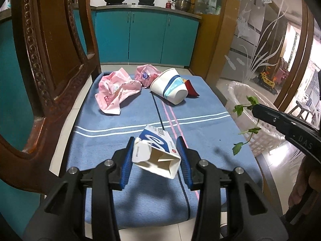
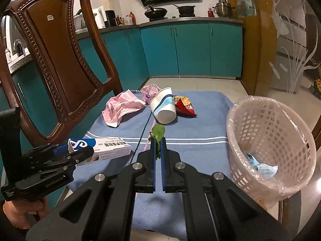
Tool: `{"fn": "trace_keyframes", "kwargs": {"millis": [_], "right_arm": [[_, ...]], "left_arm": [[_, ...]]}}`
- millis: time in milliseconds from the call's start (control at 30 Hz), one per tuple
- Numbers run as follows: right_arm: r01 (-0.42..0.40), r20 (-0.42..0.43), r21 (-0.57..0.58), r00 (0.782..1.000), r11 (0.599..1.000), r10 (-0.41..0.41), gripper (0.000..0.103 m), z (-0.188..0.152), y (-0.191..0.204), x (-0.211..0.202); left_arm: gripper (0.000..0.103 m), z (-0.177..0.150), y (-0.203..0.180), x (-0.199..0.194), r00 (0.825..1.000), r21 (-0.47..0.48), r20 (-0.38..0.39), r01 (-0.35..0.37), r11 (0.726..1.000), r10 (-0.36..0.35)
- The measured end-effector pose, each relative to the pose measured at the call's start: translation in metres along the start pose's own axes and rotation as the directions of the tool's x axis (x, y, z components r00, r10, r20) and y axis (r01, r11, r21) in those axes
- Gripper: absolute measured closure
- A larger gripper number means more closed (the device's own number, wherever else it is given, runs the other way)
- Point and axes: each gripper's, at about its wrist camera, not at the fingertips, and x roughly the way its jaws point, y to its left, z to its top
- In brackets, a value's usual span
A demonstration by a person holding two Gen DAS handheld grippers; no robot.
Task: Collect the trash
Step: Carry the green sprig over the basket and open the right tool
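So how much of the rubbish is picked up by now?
Partly done. The lined basket already holds some blue scraps. In hand: the left gripper clamps a blue-and-white carton, and the right gripper pinches a leafy sprig. Still on the blue cloth: pink wrappers, a paper cup and a red packet.
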Motion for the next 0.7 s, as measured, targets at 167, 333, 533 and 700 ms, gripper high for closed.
{"fn": "trace_keyframes", "kwargs": {"millis": [167, 333, 533, 700], "right_arm": [[-0.001, -0.006, -0.003, 1.000, 1.000, 0.001, 0.098, -0.001, 0.001, 0.002], [0.000, -0.009, -0.003, 1.000, 1.000, 0.000, 0.098, -0.001, 0.002, 0.004], [0.039, 0.046, 0.007, 0.998, 0.999, -0.039, 0.098, 0.011, -0.014, -0.009], [0.107, 0.138, 0.169, 0.982, 0.980, -0.131, 0.098, 0.035, -0.086, -0.027]], "left_arm": [[0.061, 0.000, 0.001, -0.004, 1.000, -0.005, 0.005, -0.002, 1.000, 0.002], [0.061, -0.001, 0.002, -0.005, 1.000, -0.008, 0.005, -0.004, 1.000, 0.004], [0.061, -0.001, 0.002, -0.007, 1.000, -0.009, 0.008, -0.005, 1.000, 0.005], [0.062, 0.000, 0.004, -0.007, 1.000, -0.012, 0.011, -0.001, 1.000, 0.001]]}}
